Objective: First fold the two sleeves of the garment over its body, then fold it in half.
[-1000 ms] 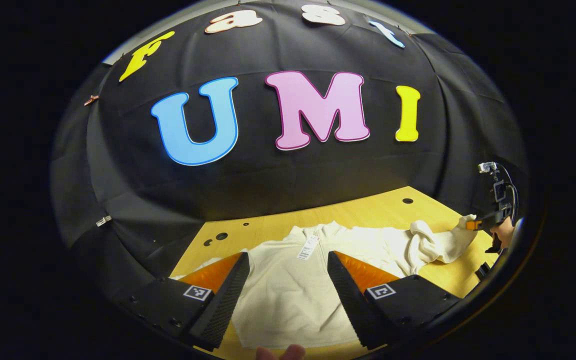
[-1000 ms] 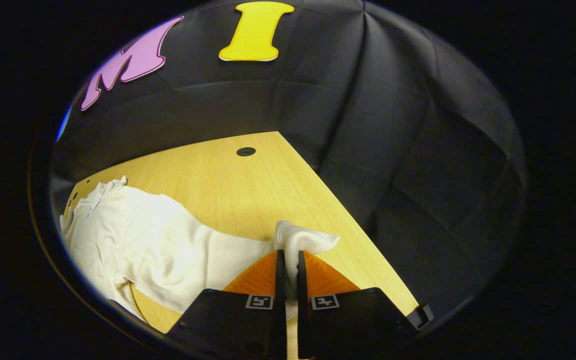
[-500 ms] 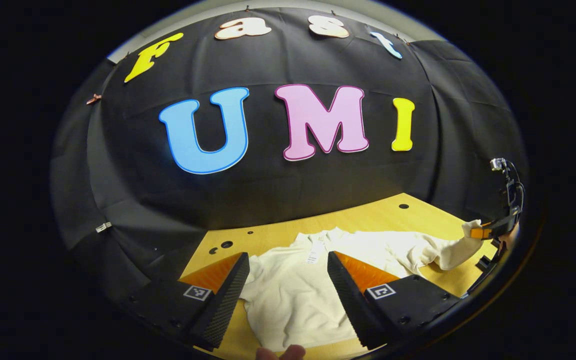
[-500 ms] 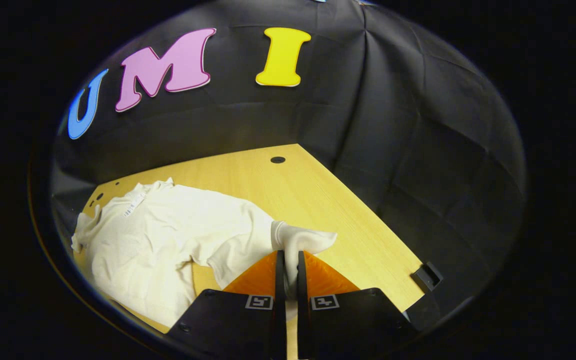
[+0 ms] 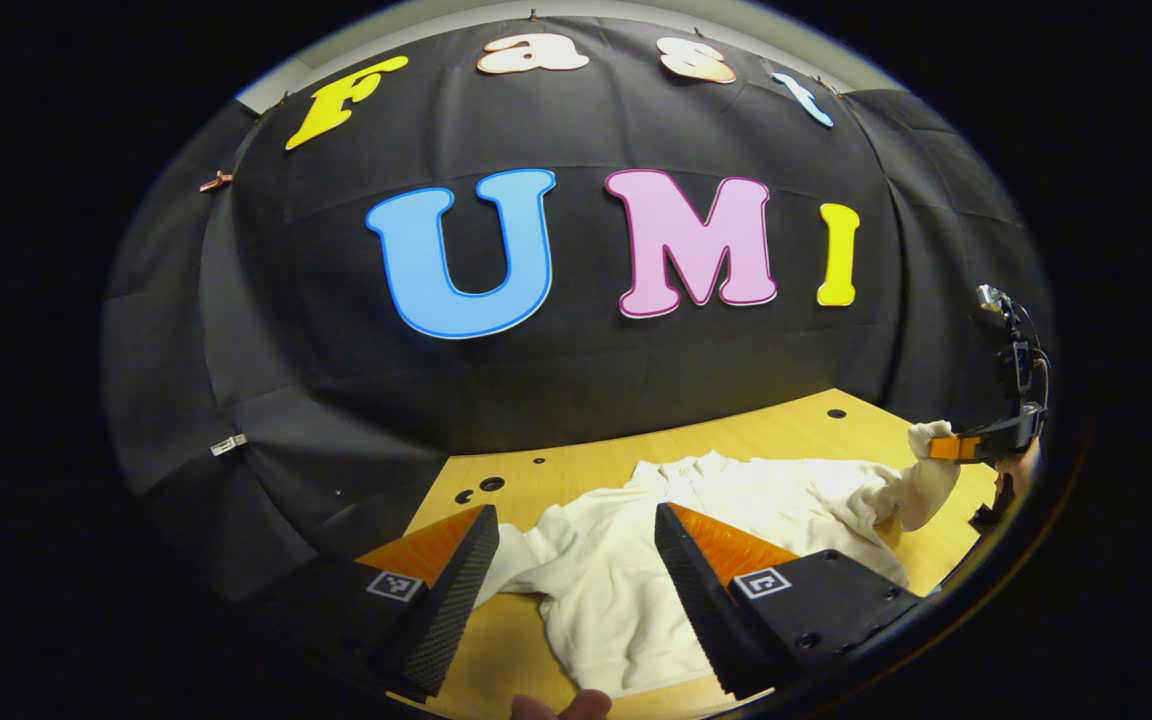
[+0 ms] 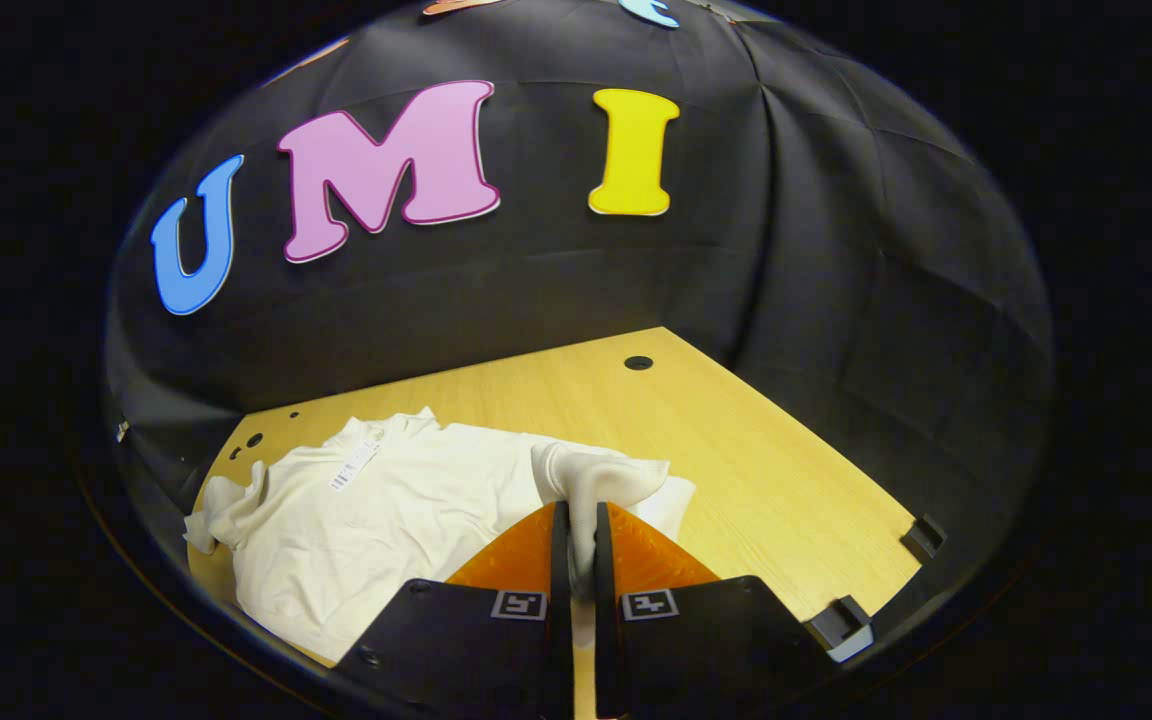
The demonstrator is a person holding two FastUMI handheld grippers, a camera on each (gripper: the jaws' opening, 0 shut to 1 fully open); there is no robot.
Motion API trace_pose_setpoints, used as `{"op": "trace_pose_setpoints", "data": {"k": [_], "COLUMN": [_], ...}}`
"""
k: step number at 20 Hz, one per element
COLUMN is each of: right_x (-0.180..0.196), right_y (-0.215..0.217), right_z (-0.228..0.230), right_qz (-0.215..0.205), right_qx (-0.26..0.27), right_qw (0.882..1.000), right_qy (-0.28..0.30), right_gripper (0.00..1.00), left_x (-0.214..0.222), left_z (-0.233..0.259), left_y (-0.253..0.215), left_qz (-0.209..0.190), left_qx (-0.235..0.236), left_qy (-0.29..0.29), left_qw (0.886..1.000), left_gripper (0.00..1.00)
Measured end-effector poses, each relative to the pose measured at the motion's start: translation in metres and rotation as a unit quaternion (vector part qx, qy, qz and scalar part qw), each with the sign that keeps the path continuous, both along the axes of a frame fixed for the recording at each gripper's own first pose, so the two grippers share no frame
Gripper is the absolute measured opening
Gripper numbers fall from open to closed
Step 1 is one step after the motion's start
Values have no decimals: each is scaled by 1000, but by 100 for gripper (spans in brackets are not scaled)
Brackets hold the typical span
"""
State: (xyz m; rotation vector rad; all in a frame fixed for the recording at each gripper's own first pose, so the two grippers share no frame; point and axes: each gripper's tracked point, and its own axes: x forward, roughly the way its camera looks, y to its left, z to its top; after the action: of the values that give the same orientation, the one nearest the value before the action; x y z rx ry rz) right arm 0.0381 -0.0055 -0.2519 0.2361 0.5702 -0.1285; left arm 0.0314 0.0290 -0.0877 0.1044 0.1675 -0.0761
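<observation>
Garment (image 6: 376, 510) lies on wooden table (image 6: 736, 450); right claw (image 6: 576, 535) pinches its sleeve (image 6: 591, 475), left claw (image 5: 576, 545) gapes wide.

Left gripper (image 5: 576, 560): fingers spread wide, nothing between them, held above the table.
Garment (image 5: 626, 590): cream, rumpled on wooden table (image 5: 736, 440); left sleeve (image 5: 526, 550) bunched by the near finger.
Right gripper (image 5: 946, 447): far right edge, clamping the raised right sleeve (image 5: 921, 480).

Bare table (image 6: 736, 450) right of garment (image 6: 386, 510): free passage. Booth wall (image 6: 836, 330) bounds far and right edges.
</observation>
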Motion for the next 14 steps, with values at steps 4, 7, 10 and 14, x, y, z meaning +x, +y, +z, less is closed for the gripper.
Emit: {"op": "trace_pose_setpoints", "data": {"k": [4,7,10,14], "right_x": [19,27,37,45], "right_y": [57,98,130,169], "right_z": [7,8,5,-4], "right_qz": [27,47,63,87], "right_qx": [16,28,41,49], "right_qw": [999,998,997,995], "right_qy": [-12,-15,-13,-6], "right_gripper": [12,13,13,13], "left_x": [6,12,18,25], "left_z": [-13,-22,-34,-52], "left_y": [32,57,81,113], "left_qz": [19,37,56,84], "left_qx": [-3,-1,7,9], "left_qy": [12,19,24,34], "left_qw": [1000,999,998,996], "left_gripper": [97,97,97,97]}}
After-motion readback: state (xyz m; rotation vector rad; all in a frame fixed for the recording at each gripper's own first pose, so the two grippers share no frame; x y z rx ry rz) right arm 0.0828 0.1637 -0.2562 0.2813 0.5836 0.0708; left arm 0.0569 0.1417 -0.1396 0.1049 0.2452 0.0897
